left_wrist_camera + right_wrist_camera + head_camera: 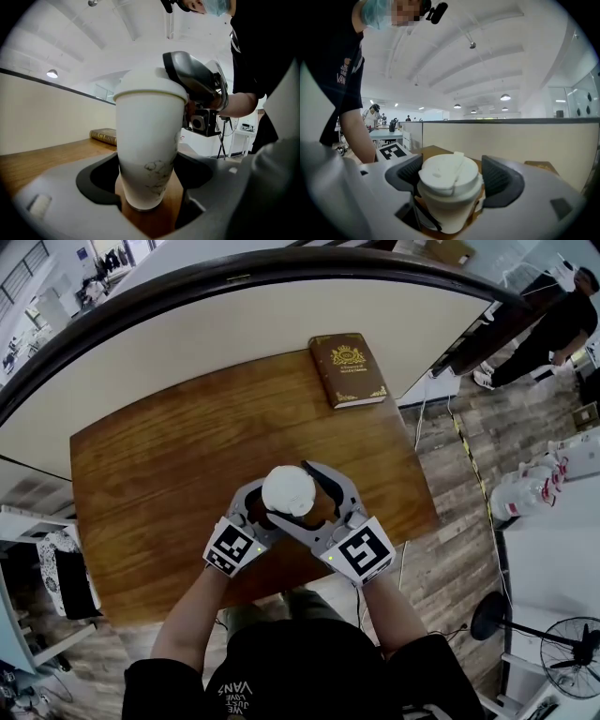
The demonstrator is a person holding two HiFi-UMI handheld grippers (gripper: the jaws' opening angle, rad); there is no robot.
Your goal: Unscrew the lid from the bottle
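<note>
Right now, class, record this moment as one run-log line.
left gripper: shut on bottle | right gripper: open around lid | lid: on bottle | bottle: upright on table

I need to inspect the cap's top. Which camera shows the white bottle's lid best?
The right gripper view: the round white plastic lid sits low and central, its top, flap and rim clear. The head view shows only a plain white disc from above; the left gripper view shows only its side edge.
</note>
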